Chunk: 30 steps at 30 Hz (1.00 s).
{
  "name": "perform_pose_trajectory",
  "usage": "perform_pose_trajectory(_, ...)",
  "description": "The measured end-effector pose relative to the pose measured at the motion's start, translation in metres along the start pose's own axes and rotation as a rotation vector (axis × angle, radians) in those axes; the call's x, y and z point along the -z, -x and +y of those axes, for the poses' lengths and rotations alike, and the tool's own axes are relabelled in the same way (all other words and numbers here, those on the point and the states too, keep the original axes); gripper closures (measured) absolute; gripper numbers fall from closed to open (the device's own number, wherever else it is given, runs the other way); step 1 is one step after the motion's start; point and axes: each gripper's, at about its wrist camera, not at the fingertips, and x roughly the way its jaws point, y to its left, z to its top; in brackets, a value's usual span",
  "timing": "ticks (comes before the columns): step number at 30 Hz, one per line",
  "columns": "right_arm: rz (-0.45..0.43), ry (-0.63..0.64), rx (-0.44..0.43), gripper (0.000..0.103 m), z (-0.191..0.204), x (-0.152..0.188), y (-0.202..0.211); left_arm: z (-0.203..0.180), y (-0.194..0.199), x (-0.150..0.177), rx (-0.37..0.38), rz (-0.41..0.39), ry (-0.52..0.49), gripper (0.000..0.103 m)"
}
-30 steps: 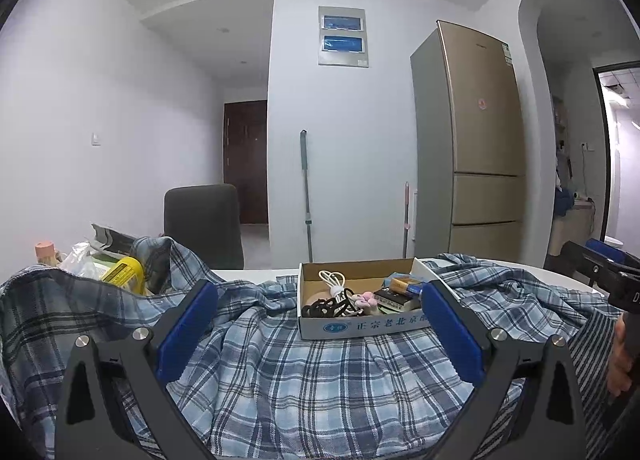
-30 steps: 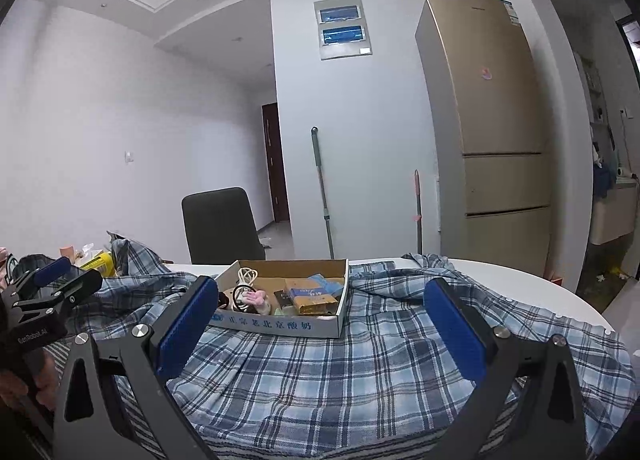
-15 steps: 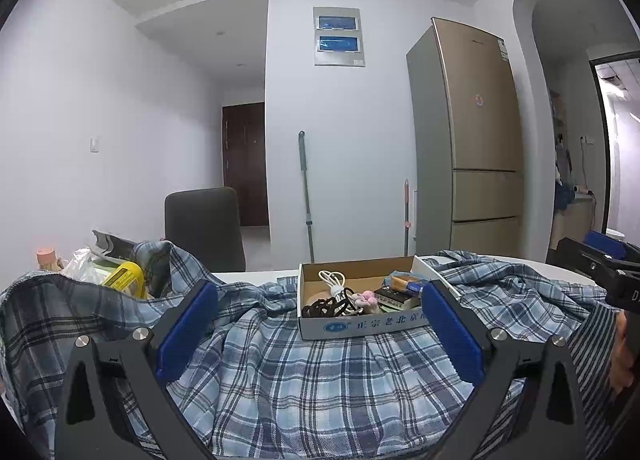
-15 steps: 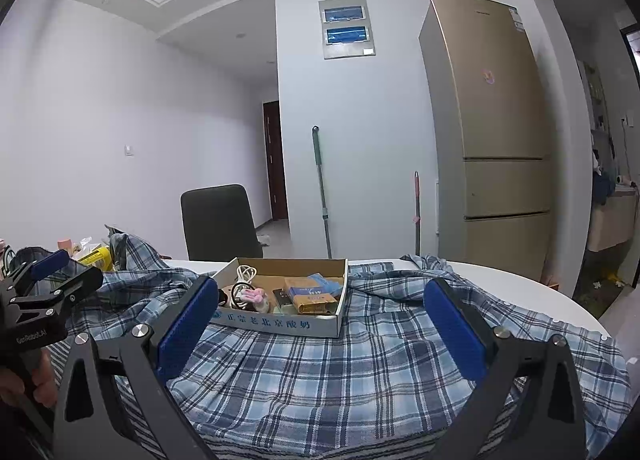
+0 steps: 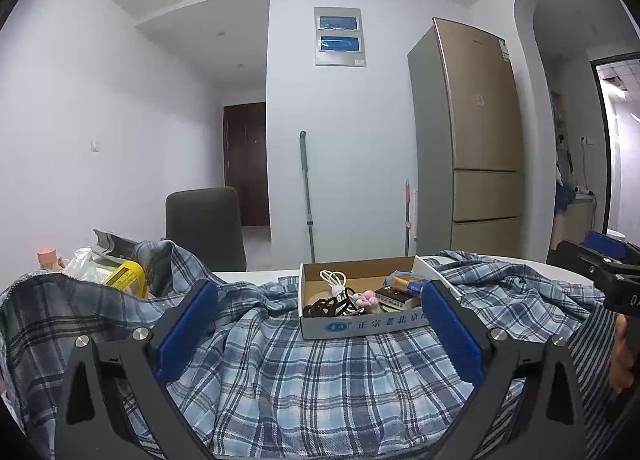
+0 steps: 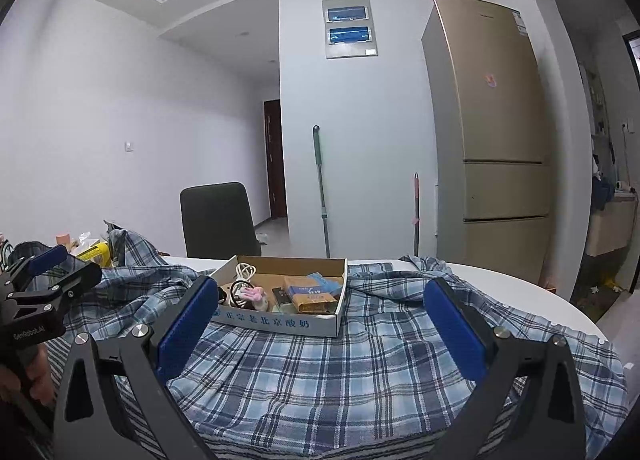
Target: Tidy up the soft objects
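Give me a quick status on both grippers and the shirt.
Left gripper open, right gripper open, both empty above the cloth. Blue plaid cotton shirt spread rumpled on the white table. Shallow cardboard box of odds sits on the shirt, in the way.

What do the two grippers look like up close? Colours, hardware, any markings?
Both match: the left gripper and right gripper have black angular frames with triangular cut-outs, silver round screw heads, and blue ribbed pads on the fingers. White lettering shows on the black bodies seen from the opposite cameras; on the left one it reads roughly "GenRobot.AI". No cables visible. Bare hands, no sleeves shown.
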Motion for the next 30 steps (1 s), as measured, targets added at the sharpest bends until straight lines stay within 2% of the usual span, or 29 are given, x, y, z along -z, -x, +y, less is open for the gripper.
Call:
perform_pose_trajectory(4, 0.002, 0.003, 0.0, 0.0, 0.0, 0.0, 0.0, 0.002, 0.004, -0.001, 0.008, -0.02, 0.005, 0.0)
perform_pose_trajectory(13, 0.008, 0.032, 0.003, 0.0, 0.007, 0.002, -0.003, -0.001, 0.001, -0.001, 0.013, -0.004, -0.013, 0.0)
perform_pose_trajectory(25, 0.023, 0.032, 0.005, 0.0, 0.006, 0.002, -0.006, -0.008, 0.008, -0.001, 0.022, -0.036, -0.048, 0.0)
perform_pose_trajectory(30, 0.025, 0.033, 0.004, 0.0, 0.006, 0.002, -0.006, -0.008, 0.007, -0.001, 0.019, -0.024, -0.053, 0.0)
